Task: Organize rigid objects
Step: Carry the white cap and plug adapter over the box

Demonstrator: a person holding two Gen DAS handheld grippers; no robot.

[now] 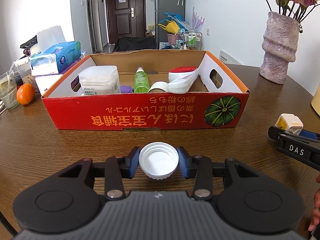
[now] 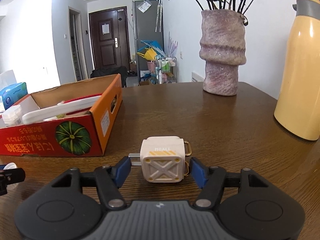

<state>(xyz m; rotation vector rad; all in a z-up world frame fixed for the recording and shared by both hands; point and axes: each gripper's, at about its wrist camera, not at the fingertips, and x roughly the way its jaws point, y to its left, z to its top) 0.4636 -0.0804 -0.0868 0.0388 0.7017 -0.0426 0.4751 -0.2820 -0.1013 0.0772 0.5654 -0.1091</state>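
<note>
Two grippers work before the box (image 1: 144, 110): the left gripper (image 1: 158, 161) pinches a light, stiff cap (image 1: 158, 160) across its ribbed rim; the right gripper (image 2: 160, 170), fingers half-spread, brackets a hard plug (image 2: 162, 160) on the worktop (image 2: 220, 130), best squeezed across flat sides.

The left gripper (image 1: 158, 161) clamps an upturned white ribbed plastic bottle cap (image 1: 158, 160) between its blue pads, over a dark wooden table (image 1: 60, 146). Beyond stands a red-and-orange cardboard box (image 1: 144, 111) holding a green bottle (image 1: 141, 80). At the right edge, the right gripper (image 1: 290, 134) reaches a cream cube-shaped plug adapter (image 1: 289, 123).
</note>
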